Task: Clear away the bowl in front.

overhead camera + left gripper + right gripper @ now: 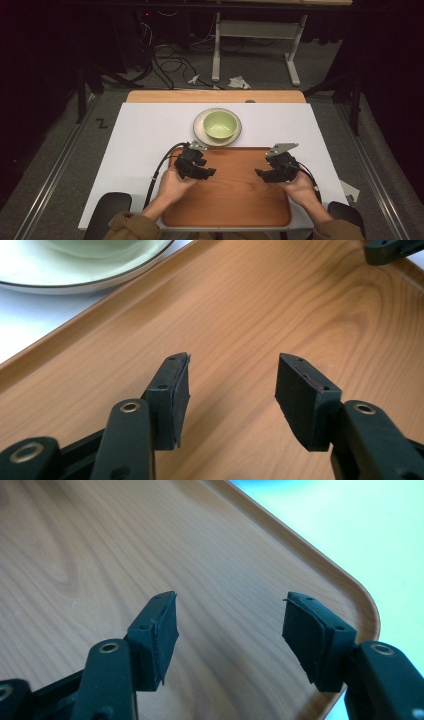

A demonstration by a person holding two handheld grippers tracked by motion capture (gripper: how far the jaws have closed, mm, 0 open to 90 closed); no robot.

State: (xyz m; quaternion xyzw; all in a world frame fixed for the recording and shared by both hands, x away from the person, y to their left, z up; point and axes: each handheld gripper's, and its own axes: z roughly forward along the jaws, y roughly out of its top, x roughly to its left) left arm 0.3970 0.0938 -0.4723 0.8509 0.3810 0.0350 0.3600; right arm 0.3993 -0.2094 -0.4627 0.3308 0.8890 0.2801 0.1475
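A wooden tray (235, 195) lies on the white table top (145, 135) in front of the person. Just past the tray's far edge stands a pale green bowl (220, 124) on a cream plate (199, 131). My left gripper (212, 171) hovers over the tray's left part and points right, open with nothing between its pads (175, 390). Over the tray's right part my right gripper (257, 172) points left, also open and empty. In the left gripper view the left gripper (232, 360) faces bare tray wood (250, 305). The right gripper (230, 597) looks toward the tray's rounded corner (365, 605).
The plate (75, 282) and bowl (95, 246) sit at the upper left of the left gripper view, and a jaw of the other gripper (392, 250) at its upper right. Beyond the table, cables (170, 65) and a desk frame (250, 30) are on the floor.
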